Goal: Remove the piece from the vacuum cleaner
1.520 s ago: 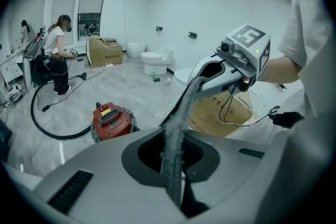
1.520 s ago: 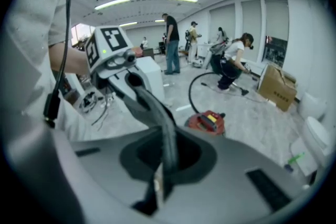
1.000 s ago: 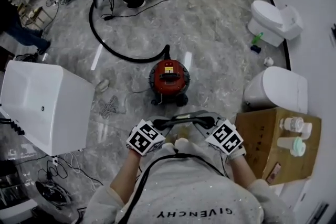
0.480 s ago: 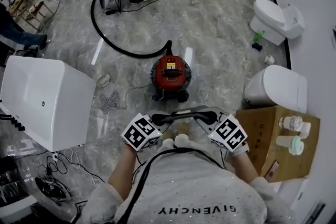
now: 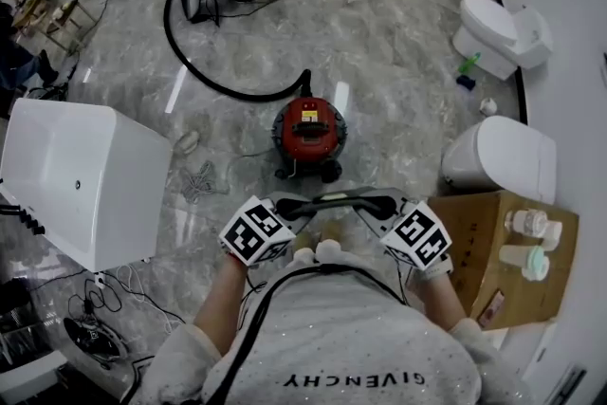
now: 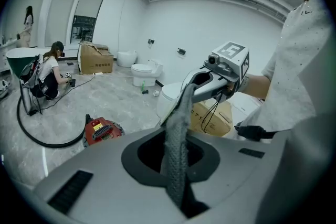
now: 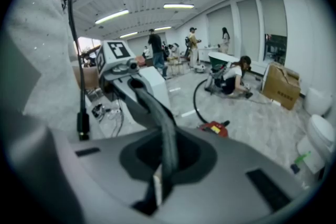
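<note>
The left gripper (image 5: 287,209) and right gripper (image 5: 381,204) each pinch one end of a grey strip (image 5: 337,196), fingers pressed shut on it, so it spans between them before the person's chest; gripped at both ends, it cannot flop or drop; the red vacuum (image 5: 308,130) sits on the floor (image 5: 398,81) ahead, well apart, so the strip seems already off it.
</note>
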`<act>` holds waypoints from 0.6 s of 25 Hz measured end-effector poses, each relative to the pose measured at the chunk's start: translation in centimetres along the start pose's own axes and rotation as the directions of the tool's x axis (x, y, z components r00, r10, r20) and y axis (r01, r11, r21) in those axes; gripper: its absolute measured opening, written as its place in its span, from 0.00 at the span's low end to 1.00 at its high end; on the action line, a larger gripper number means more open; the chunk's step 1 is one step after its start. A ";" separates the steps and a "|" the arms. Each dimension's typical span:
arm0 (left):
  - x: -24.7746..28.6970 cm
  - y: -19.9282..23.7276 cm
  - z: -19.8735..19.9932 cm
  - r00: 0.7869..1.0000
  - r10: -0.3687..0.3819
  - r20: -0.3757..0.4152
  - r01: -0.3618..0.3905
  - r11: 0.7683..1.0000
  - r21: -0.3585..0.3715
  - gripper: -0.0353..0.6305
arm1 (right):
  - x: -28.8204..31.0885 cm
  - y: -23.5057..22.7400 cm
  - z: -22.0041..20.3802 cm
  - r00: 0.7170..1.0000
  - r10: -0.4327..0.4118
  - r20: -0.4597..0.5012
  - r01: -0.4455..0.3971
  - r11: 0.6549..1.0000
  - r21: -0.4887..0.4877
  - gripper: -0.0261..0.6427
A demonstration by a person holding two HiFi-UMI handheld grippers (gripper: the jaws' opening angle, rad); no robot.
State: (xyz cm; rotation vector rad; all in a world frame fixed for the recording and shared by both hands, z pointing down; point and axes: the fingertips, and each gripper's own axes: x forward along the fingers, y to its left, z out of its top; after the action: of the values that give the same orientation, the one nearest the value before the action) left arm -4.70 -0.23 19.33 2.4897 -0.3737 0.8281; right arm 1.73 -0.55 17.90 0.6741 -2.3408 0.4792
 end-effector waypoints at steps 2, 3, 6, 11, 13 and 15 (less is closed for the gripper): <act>0.1 -0.1 0.2 1.000 -0.003 0.000 0.003 1.000 0.002 0.10 | -0.1 -0.2 0.0 1.000 0.008 -0.005 -0.008 1.000 -0.005 0.07; 0.2 -0.1 0.2 1.000 -0.006 0.001 0.006 1.000 0.002 0.10 | -0.2 -0.3 0.1 1.000 0.011 -0.006 -0.011 1.000 -0.008 0.07; 0.1 0.2 0.4 1.000 -0.004 0.009 0.004 1.000 -0.002 0.10 | -0.1 -0.4 0.3 1.000 0.013 -0.006 -0.014 1.000 -0.012 0.07; -0.2 0.2 0.5 1.000 -0.004 0.012 0.004 1.000 -0.001 0.10 | -0.1 -0.2 0.4 1.000 0.018 -0.007 -0.018 1.000 -0.013 0.07; -0.3 0.1 0.6 1.000 -0.007 0.013 0.007 1.000 0.005 0.10 | -0.2 -0.1 0.5 1.000 0.020 -0.006 -0.021 1.000 -0.020 0.07; -0.3 0.1 0.7 1.000 -0.008 0.013 0.008 1.000 0.008 0.10 | -0.3 -0.1 0.6 1.000 0.021 -0.008 -0.021 0.999 -0.025 0.07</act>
State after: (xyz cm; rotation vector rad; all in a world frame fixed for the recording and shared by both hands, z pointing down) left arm -4.67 -0.62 18.71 2.5040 -0.3656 0.8116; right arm 1.67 -0.81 17.32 0.6358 -2.3442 0.4604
